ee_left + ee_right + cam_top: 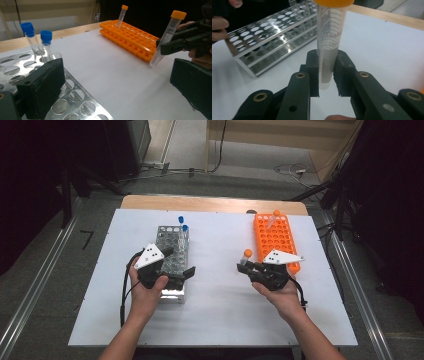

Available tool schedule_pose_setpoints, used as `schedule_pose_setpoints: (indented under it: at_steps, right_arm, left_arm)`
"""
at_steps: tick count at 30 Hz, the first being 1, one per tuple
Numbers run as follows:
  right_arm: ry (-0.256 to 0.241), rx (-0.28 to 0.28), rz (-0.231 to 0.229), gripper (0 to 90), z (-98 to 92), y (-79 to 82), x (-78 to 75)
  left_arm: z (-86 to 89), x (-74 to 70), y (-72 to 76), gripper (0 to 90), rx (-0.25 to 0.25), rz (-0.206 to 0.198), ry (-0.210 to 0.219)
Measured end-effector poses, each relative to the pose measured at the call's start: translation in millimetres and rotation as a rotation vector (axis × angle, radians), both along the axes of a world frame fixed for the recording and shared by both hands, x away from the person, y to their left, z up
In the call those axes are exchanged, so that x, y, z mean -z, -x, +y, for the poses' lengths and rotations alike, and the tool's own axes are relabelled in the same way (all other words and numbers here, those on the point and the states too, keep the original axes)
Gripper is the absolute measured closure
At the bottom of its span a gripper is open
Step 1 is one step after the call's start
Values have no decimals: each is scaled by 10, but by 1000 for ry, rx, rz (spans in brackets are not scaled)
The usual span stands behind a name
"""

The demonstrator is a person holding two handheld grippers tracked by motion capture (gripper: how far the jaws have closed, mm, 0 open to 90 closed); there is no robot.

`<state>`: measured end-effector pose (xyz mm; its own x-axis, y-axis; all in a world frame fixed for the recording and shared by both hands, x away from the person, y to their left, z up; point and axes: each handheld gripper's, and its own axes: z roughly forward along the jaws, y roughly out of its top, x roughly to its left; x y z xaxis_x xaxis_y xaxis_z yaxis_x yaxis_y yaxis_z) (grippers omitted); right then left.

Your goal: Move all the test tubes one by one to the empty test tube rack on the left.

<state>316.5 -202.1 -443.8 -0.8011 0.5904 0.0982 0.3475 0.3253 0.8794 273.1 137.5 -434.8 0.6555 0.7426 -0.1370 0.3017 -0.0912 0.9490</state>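
White table (220, 315) w/ metal rack (172, 251) on the left side, orange rack (274, 237) on the right. L gripper (181, 274) sits over the metal rack's near end, jaws spread wide, nothing between them. R gripper (248, 266) pinches an orange-capped tube (329, 47) at its lower body, roughly upright, just off the orange rack's near-left corner; tube tip looks clear of the table, hard to confirm.

Both arms are bare, no sleeves. Each black claw (176, 276) (248, 267) carries a white three-cornered plate with dark dots, brass-ringed screws and a trailing black cable.
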Motion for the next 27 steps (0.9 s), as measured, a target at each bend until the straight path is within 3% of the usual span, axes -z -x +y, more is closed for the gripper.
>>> schedule_pose_setpoints:
  at_steps: [5, 11, 27]
  right_arm:
    - [-4, -39, 9, 729, 112, 76, 13]
    - [-2, -74, 11, 729, 221, 149, 7]
    - [30, -144, 12, 729, 506, 270, 66]
  left_arm:
    - [-90, -17, 26, 25, 24, 0, 1]
    - [-229, -11, 28, 121, 47, 14, -20]
    - [-437, -34, 67, 381, 214, 10, 16]
